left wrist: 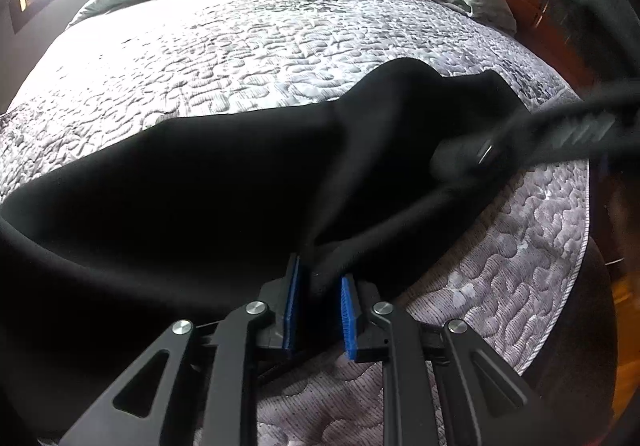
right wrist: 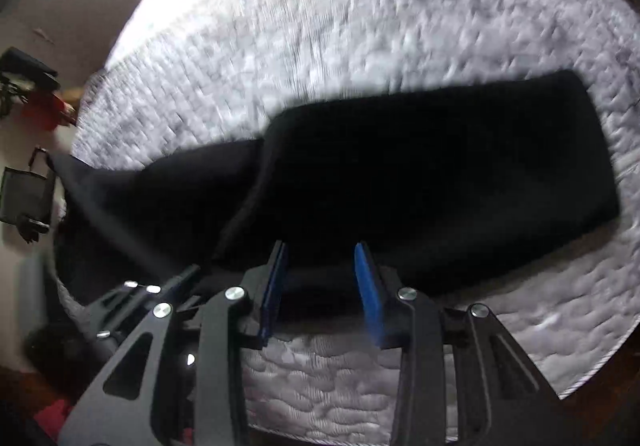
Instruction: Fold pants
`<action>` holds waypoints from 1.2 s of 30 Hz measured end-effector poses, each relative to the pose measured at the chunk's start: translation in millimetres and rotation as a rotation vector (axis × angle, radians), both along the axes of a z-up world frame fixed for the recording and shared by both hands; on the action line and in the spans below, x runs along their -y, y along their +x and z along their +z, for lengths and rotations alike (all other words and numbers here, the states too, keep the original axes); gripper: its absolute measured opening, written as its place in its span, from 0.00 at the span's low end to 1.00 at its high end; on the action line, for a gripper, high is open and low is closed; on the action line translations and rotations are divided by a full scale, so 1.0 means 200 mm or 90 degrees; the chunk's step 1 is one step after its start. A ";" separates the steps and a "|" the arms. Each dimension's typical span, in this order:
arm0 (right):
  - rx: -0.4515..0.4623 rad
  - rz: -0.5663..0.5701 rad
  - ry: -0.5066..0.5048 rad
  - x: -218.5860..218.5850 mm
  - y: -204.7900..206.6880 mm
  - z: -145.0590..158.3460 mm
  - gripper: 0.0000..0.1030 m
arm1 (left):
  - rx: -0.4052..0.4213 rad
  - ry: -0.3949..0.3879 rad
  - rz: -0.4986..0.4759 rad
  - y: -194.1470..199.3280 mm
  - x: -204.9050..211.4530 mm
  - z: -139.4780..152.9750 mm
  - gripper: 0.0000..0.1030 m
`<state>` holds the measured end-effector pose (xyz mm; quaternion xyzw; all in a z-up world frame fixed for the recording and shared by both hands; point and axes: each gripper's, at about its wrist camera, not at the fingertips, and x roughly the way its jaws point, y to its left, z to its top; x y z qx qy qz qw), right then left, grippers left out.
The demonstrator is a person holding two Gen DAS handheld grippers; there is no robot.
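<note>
Quilted mattress (left wrist: 240, 46) is covered by black pants (left wrist: 180, 186); fabric is pinched in left gripper (left wrist: 320, 286), lower centre; right gripper (right wrist: 322, 278) w/ fingers apart, nothing held.

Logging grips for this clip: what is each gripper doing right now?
Left gripper: jaws nearly shut, pinching a fold of the black pants.
Right gripper: jaws open, holding nothing, over the pants.

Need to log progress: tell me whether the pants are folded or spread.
Partly folded: the pants lie doubled over on the mattress, one layer's edge showing.
</note>
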<state>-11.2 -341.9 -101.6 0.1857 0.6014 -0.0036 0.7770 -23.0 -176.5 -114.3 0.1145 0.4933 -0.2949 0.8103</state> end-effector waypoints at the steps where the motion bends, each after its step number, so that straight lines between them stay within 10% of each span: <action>1: -0.017 0.000 -0.006 -0.02 -0.01 -0.05 0.34 | -0.008 -0.004 0.000 0.00 -0.01 0.01 0.20; 7: 0.001 0.003 -0.056 -0.08 -0.01 -0.14 0.39 | -0.030 -0.024 0.077 0.01 -0.20 0.19 0.65; 20: 0.022 0.004 -0.070 -0.11 -0.06 -0.15 0.47 | -0.122 0.022 0.334 0.54 -0.71 0.25 0.70; 26: 0.022 0.006 -0.068 -0.07 -0.07 -0.15 0.49 | -0.217 -0.037 0.356 0.59 -0.81 0.13 0.14; 36: 0.010 0.011 -0.024 0.00 -0.06 -0.12 0.50 | -0.074 -0.080 0.377 0.10 -0.89 0.18 0.10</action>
